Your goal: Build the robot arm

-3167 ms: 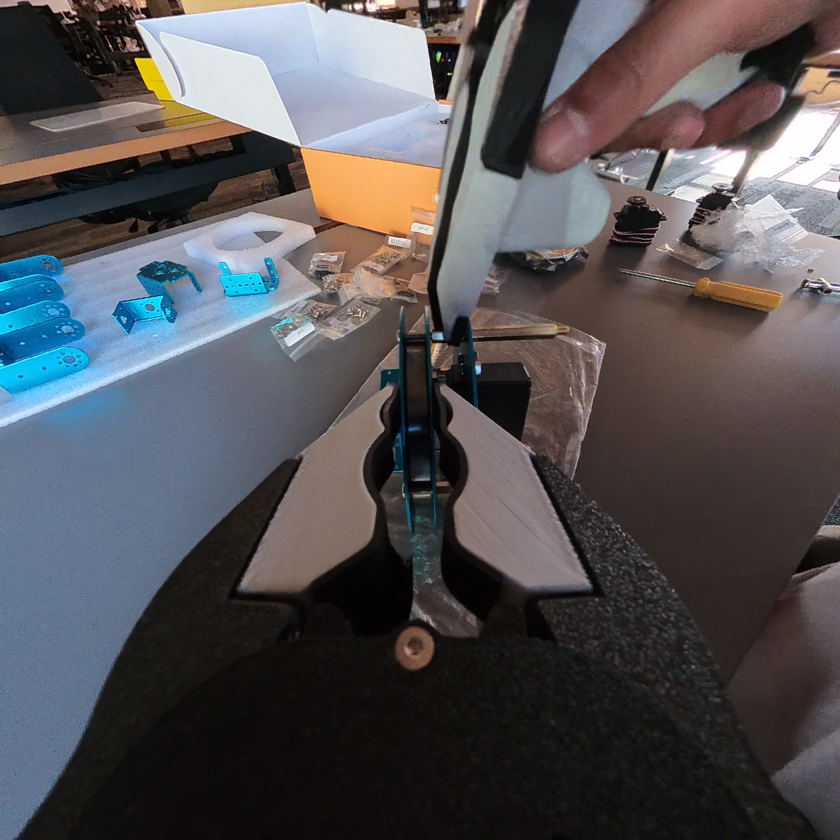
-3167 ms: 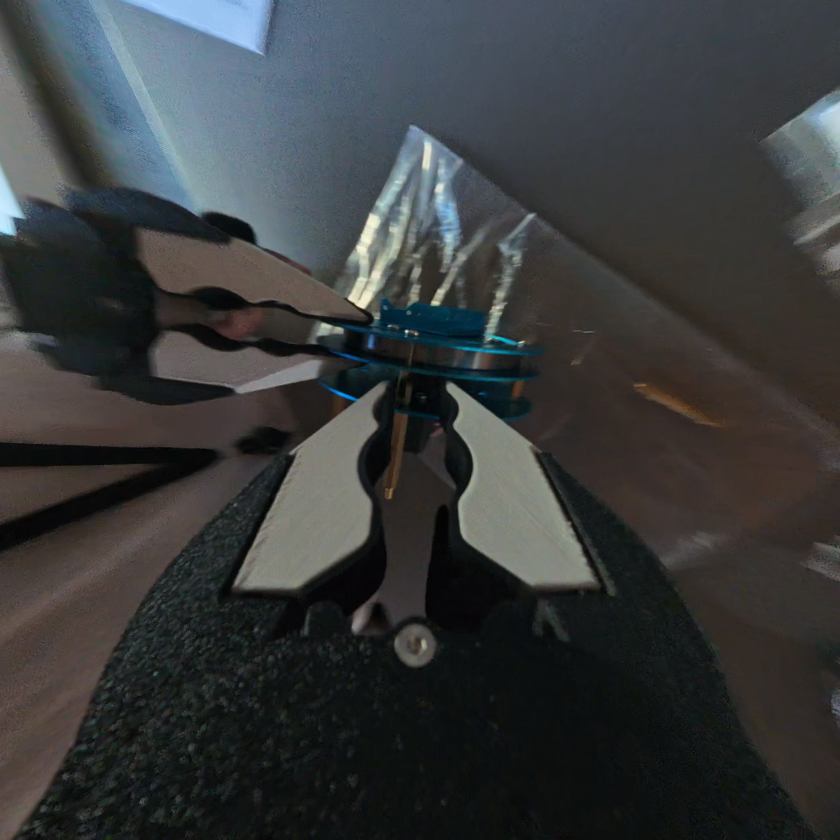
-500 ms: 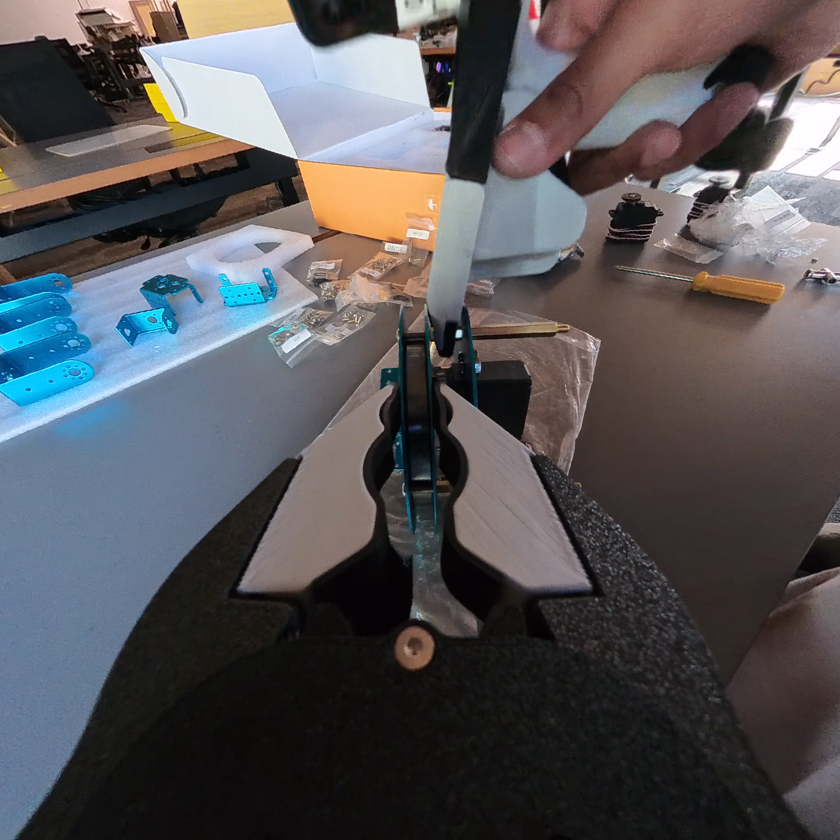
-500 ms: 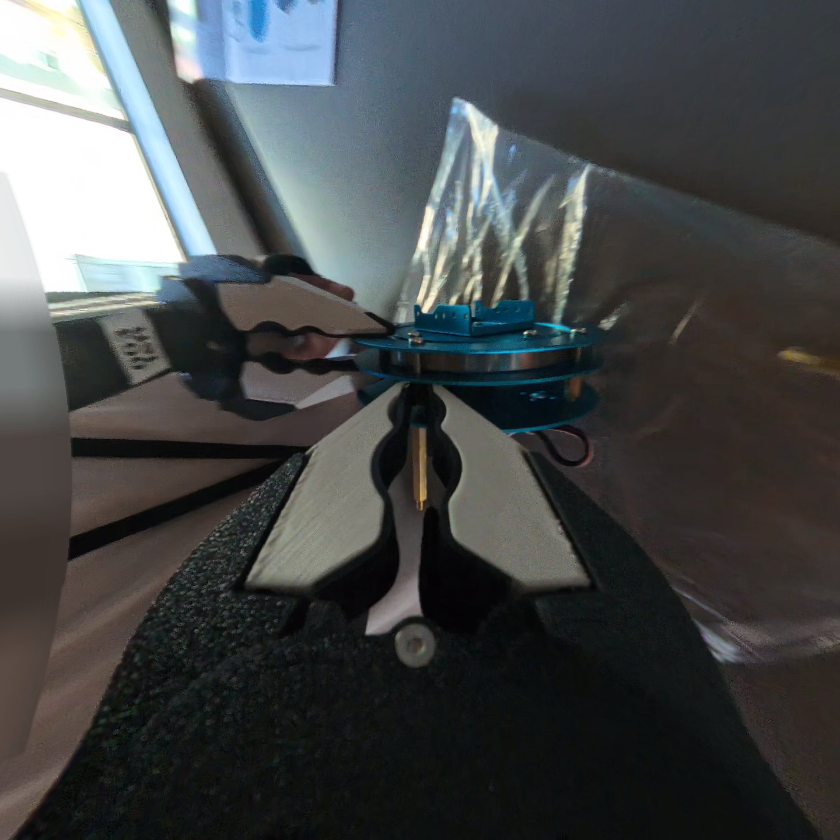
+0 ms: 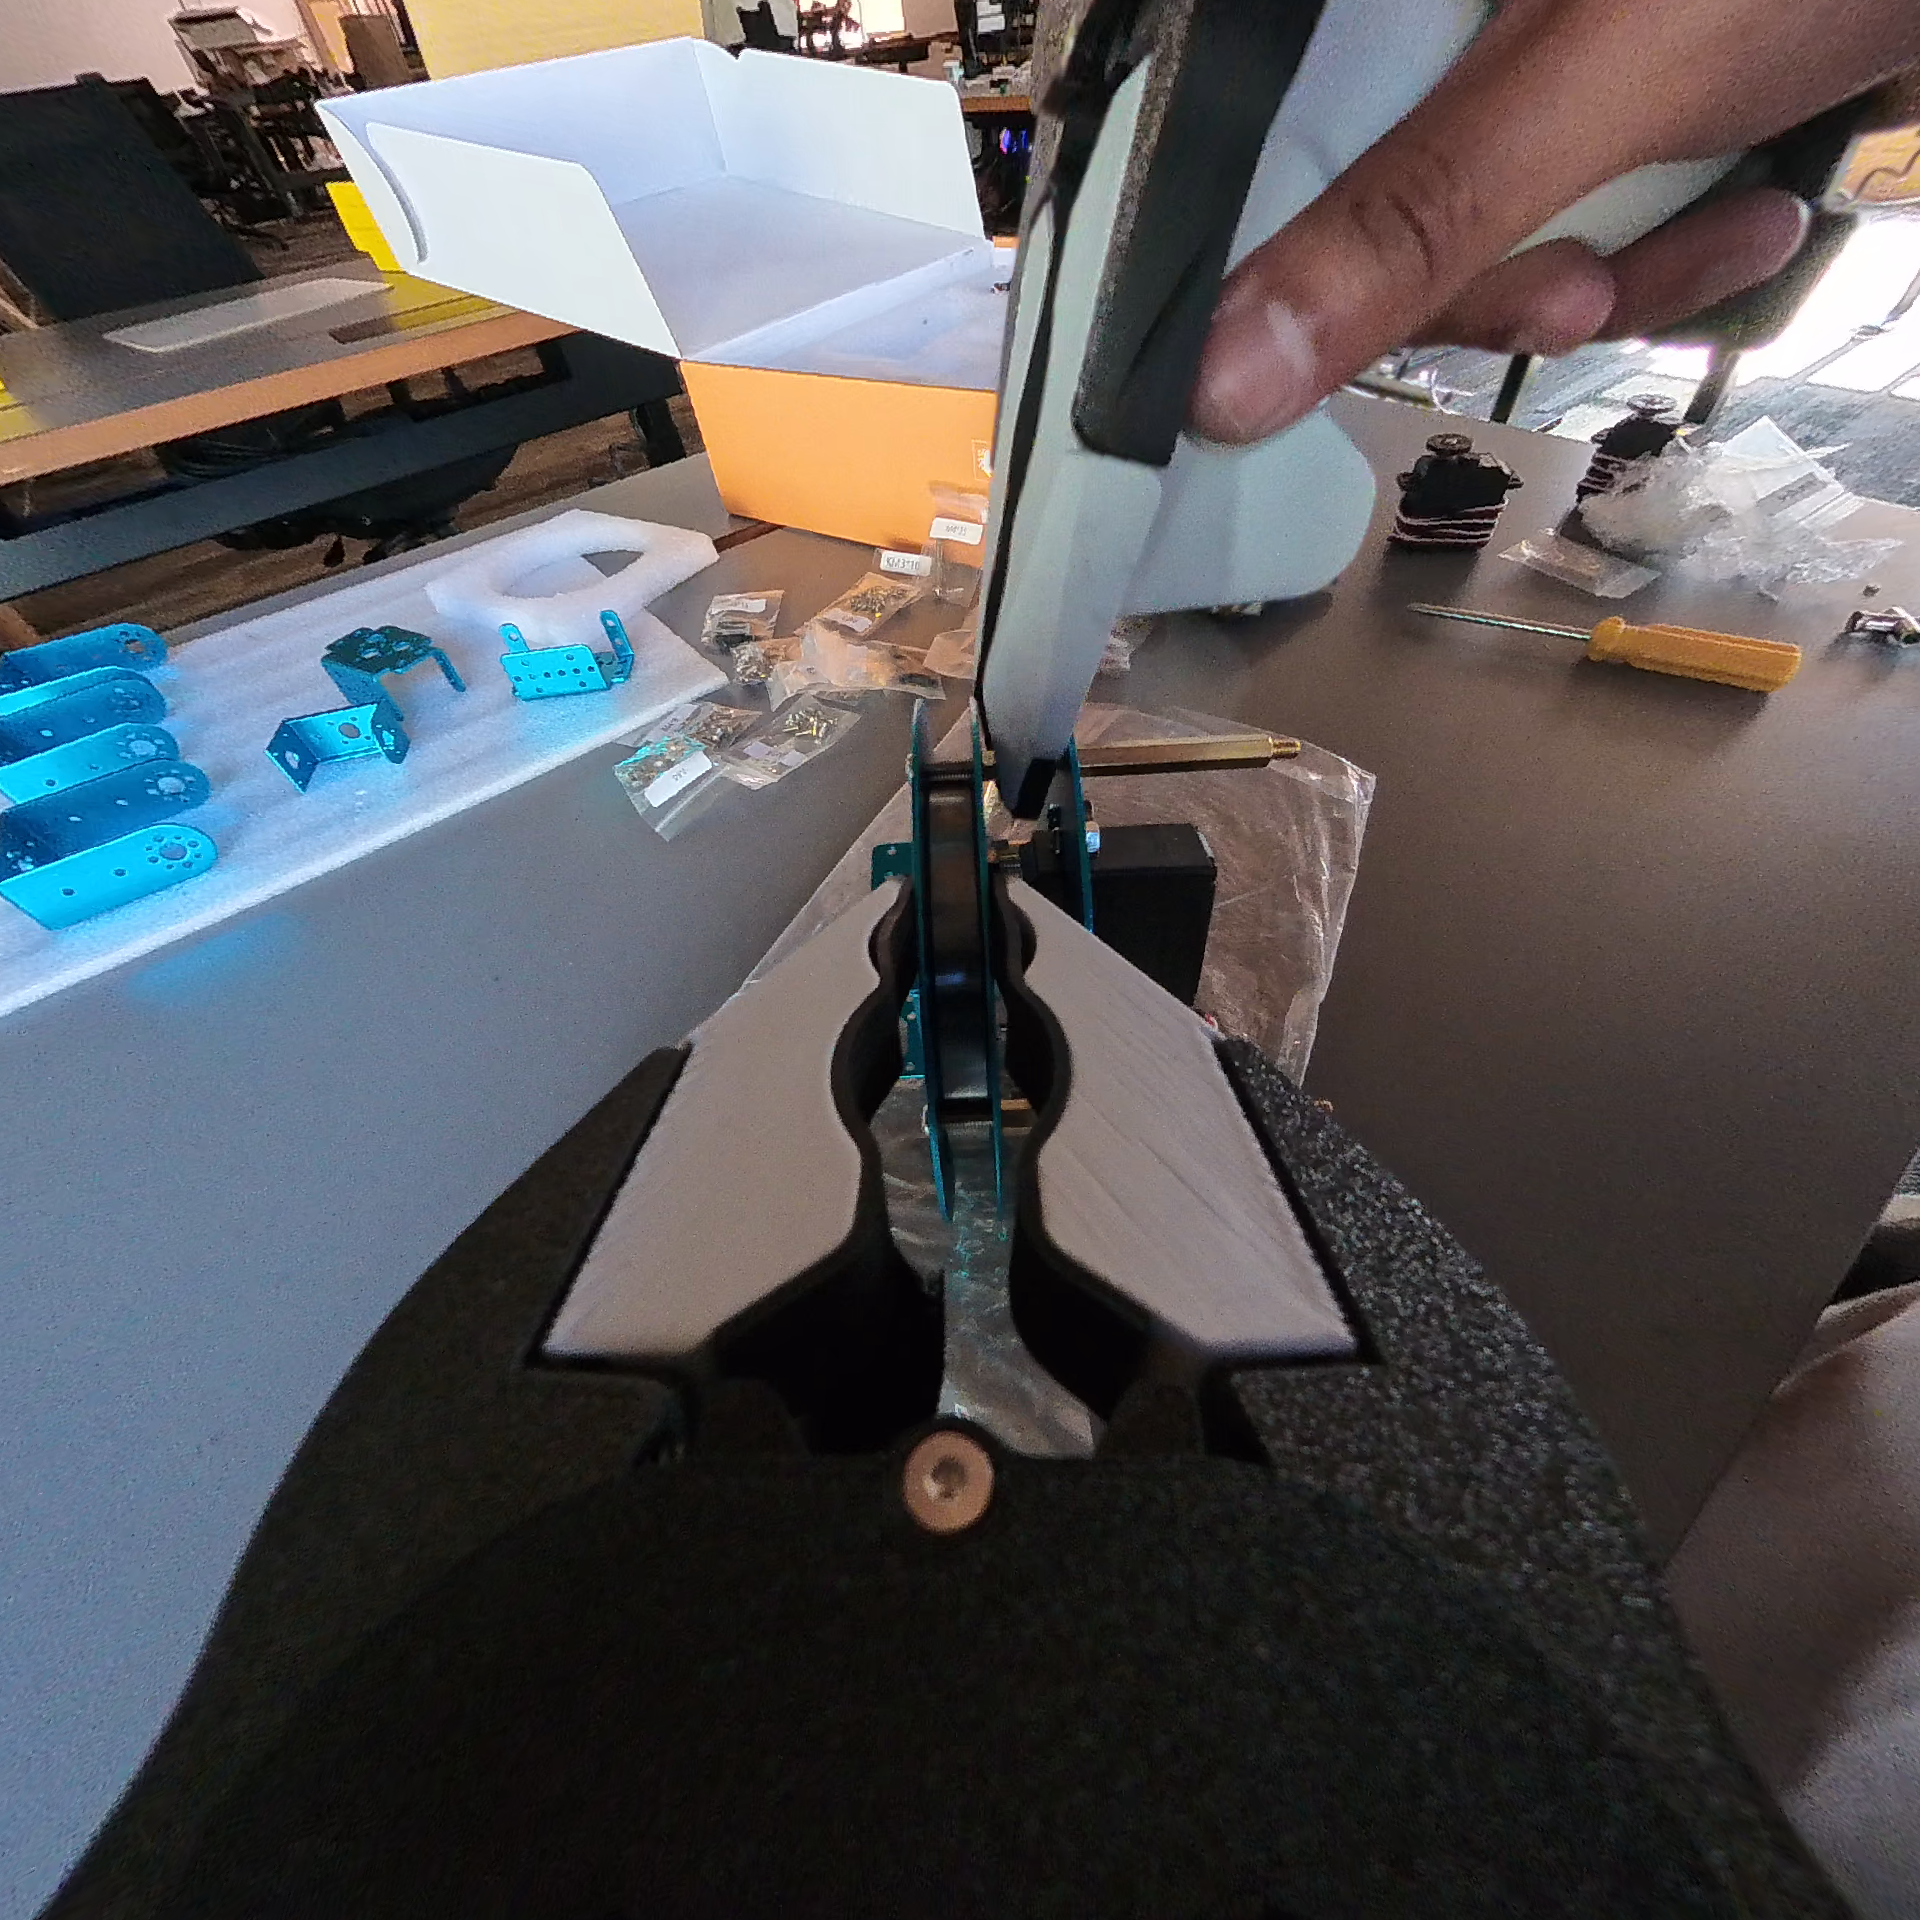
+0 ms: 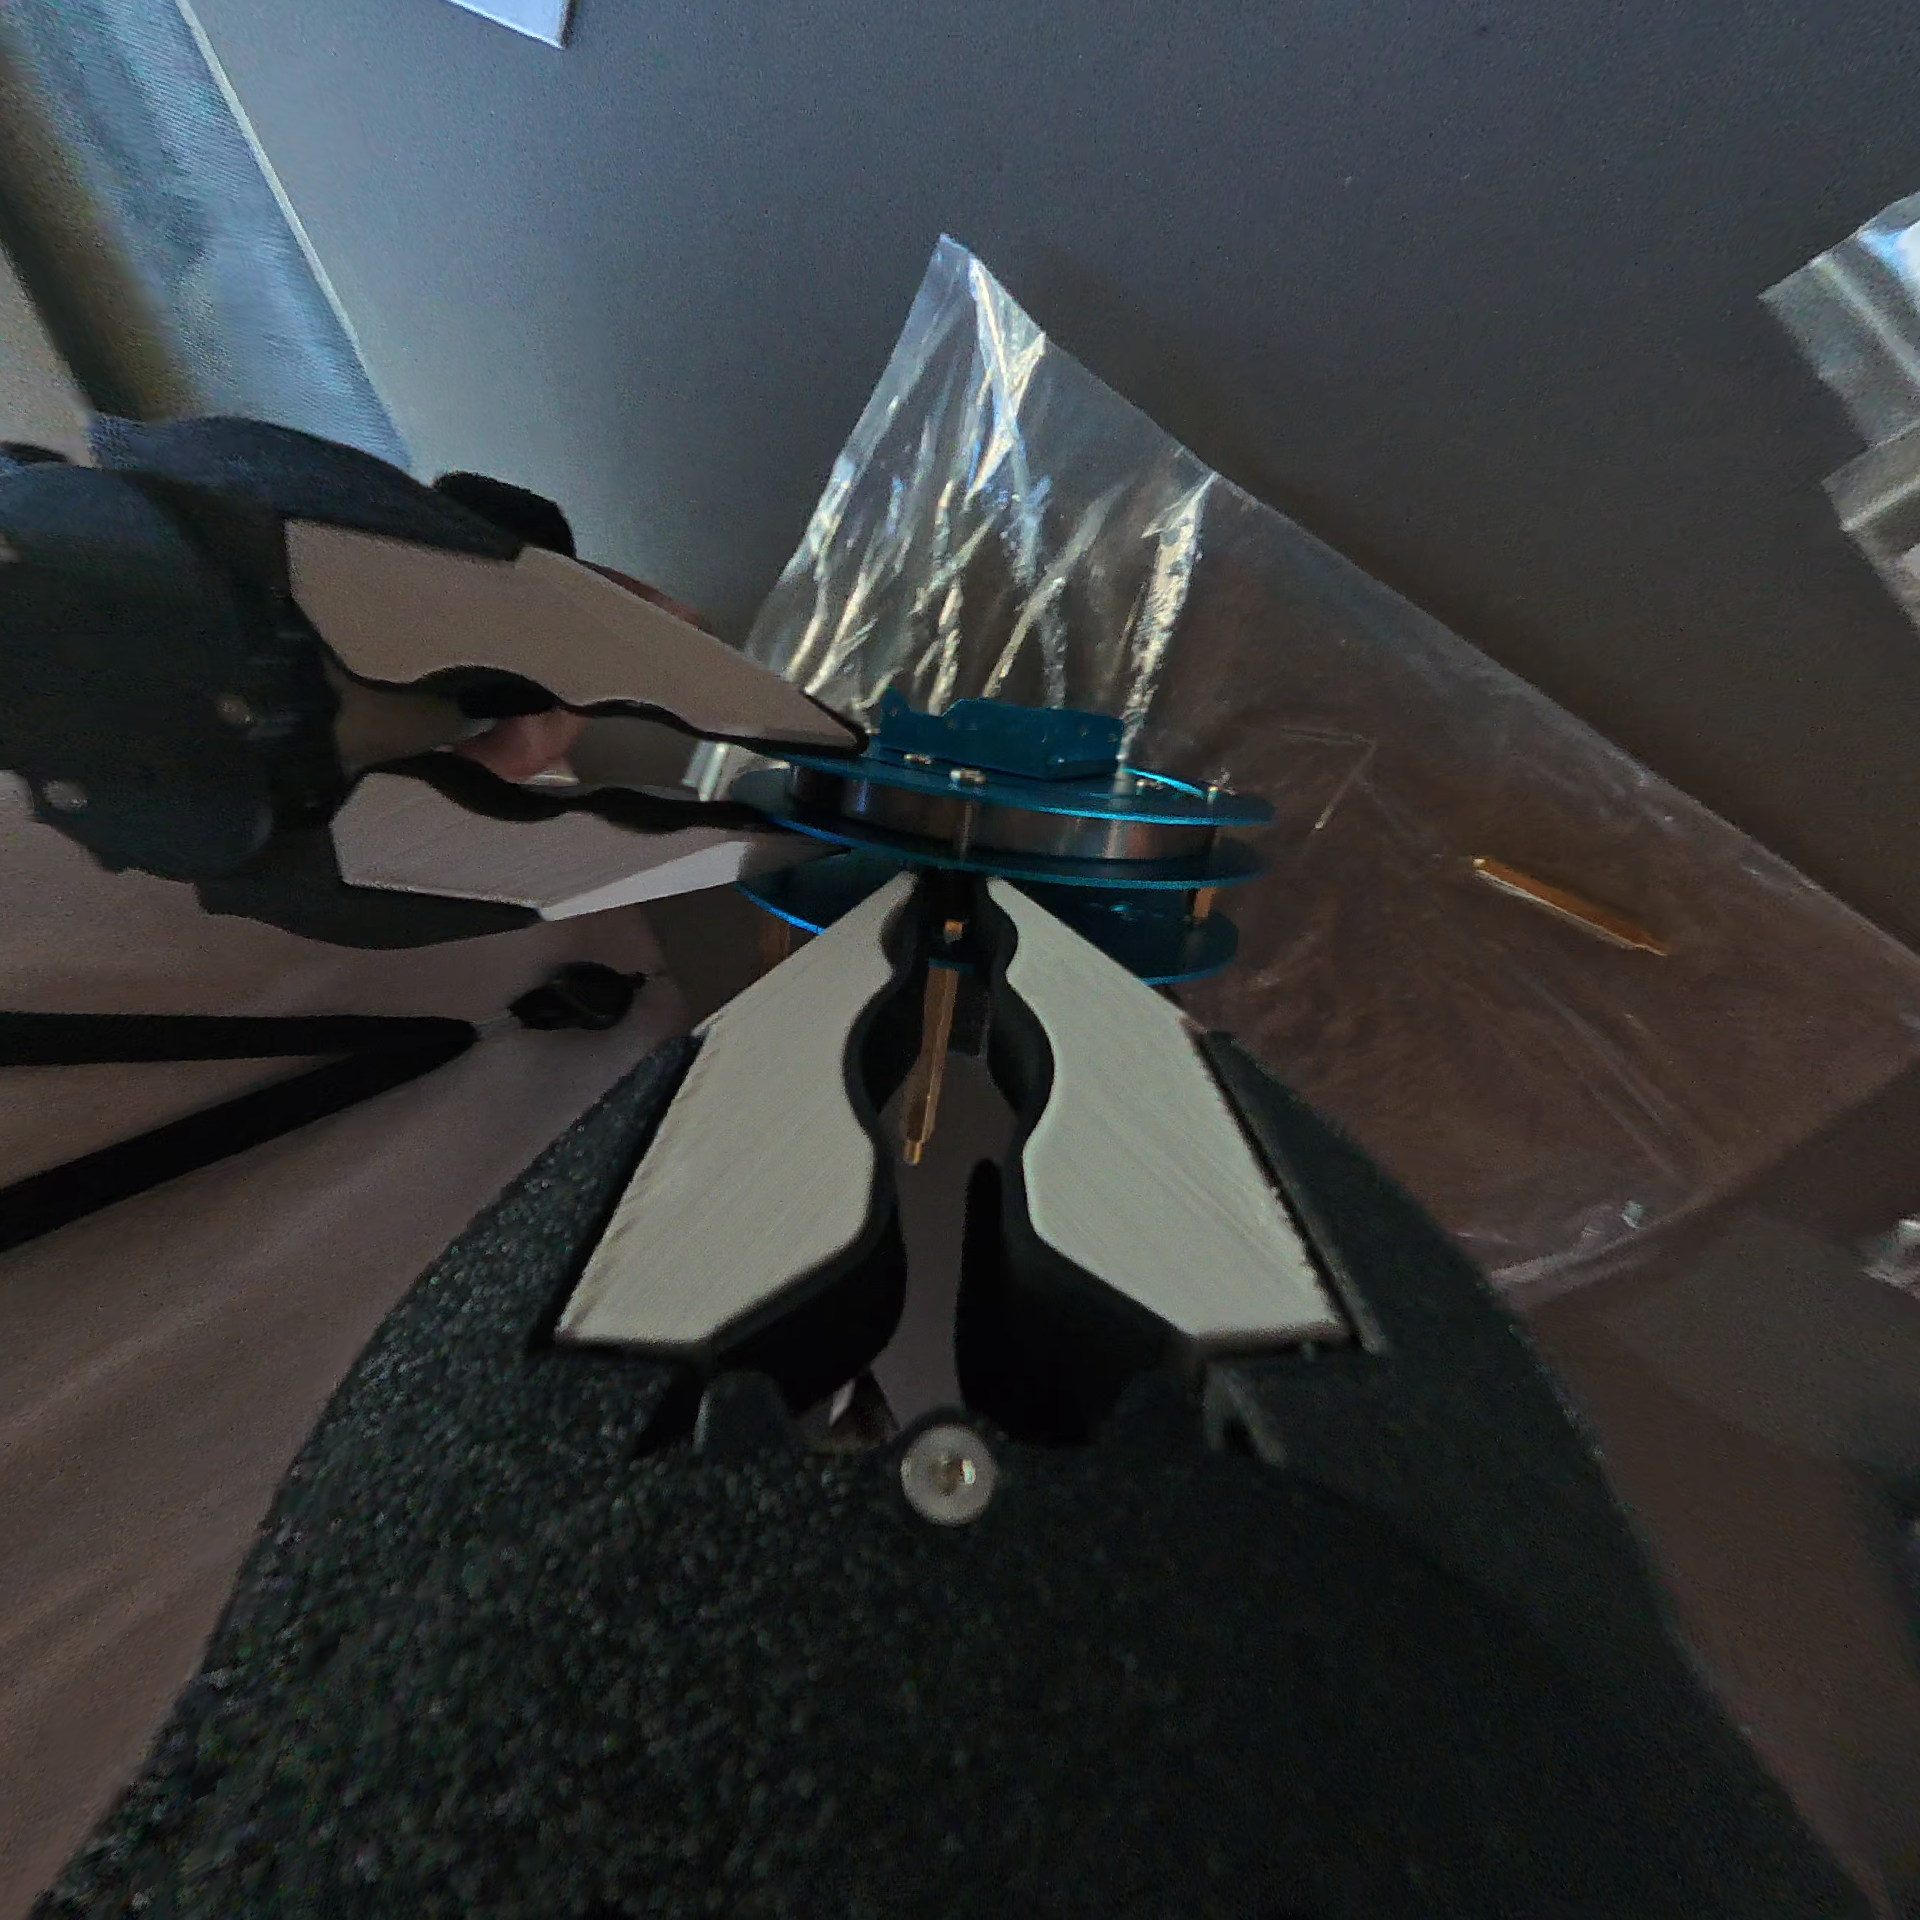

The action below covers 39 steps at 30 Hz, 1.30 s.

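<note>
My left gripper [image 5: 961, 904] is shut on a blue disc assembly [image 5: 951, 831], two round plates with a dark bearing ring between them, and holds it on edge above a clear plastic bag [image 5: 1299, 883]. A black servo [image 5: 1153, 914] hangs on its far side. My right gripper [image 6: 951, 888] is shut on a brass standoff [image 6: 935, 1039], whose end reaches in between the lower plates of the assembly [image 6: 1039, 821]. In the left wrist view the right gripper [image 5: 1023, 790] comes down from above in a person's hand. The left gripper [image 6: 810, 795] also shows in the right wrist view.
A second brass standoff [image 5: 1174, 753] lies on the bag. An orange box [image 5: 831, 457] with a white lid stands behind. A foam sheet [image 5: 260, 821] at the left holds several blue brackets. Small screw bags [image 5: 790, 686], a yellow screwdriver [image 5: 1683, 655] and servos [image 5: 1455, 499] lie on the grey table. The tips of both grippers are at nearly the same place.
My right gripper has turned about its own axis since half a second ago, with the standoff still in it. My left gripper and the blue assembly have stayed in place.
</note>
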Available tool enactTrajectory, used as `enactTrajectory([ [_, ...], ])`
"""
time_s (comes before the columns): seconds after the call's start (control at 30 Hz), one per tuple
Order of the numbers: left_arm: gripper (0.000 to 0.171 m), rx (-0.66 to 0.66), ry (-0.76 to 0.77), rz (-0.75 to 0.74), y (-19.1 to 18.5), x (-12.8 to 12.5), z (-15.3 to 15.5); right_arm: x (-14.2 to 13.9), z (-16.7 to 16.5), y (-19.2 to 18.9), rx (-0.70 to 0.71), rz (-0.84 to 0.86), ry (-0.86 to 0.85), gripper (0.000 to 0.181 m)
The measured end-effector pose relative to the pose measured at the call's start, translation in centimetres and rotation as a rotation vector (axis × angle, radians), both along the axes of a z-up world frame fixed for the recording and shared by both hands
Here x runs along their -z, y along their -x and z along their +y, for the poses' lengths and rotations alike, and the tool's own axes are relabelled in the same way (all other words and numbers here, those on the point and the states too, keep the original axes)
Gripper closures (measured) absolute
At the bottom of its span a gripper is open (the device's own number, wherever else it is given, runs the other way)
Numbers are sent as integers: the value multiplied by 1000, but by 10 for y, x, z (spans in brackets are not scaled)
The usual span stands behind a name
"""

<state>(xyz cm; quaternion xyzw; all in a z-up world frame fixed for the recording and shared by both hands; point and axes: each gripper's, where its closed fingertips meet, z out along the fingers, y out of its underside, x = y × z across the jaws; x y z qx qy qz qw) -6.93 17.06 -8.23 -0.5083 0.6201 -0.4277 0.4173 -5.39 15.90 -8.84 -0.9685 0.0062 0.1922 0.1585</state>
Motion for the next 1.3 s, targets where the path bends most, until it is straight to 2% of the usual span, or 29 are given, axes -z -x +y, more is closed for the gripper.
enactTrajectory([
  [0.07, 159, 6, -1, 1, 1, 0, -1, -2, -1, 4, 37, 182, 14, 177],
  [0.13, 160, 9, -11, -3, 2, 0, -2, -4, -2, 7, 121, 470, 43, 178],
  [0.2, 160, 20, 13, -5, 1, -1, -2, -4, -3, 6, 130, 539, 39, 178],
  [0.23, 160, 18, 15, 1, 1, -1, -2, -4, -1, 5, 120, 474, 16, 177],
  [0.37, 159, 4, 5, 2, 0, 0, -1, -8, -1, -6, 30, 5, -57, 165],
  [0.53, 160, 2, 5, 3, -1, 0, -1, -6, -1, -5, -26, -258, -47, 176],
  [0.63, 159, 4, -8, 4, -1, 0, -2, -5, -2, -5, -40, -281, -24, 176],
  [0.7, 160, 5, -9, 4, -1, 0, -2, -5, -1, -3, -10, -148, -15, 177],
  [0.83, 160, 6, -14, -1, 1, 0, -2, -7, -2, 2, 118, 386, 30, 177],
  [0.9, 160, 6, -6, -1, 1, 0, -2, -7, -1, 2, 134, 439, 19, 177],
  [0.93, 160, 4, -2, 0, 0, 0, -1, -7, 0, 1, 121, 380, 1, 177],
  [1.03, 160, 6, 1, 2, -1, 0, -1, -8, -1, -3, 34, 24, -44, 167],
  [1.13, 160, 9, -11, 2, -1, 0, -3, -9, -4, 0, -18, -169, -21, 164],
  [1.23, 160, 10, -20, 2, -2, 0, -4, -5, -5, -5, -45, -284, 9, 176],
  [1.3, 160, 7, -16, 0, -2, 0, -4, -4, -4, -5, -45, -266, 14, 176],
])
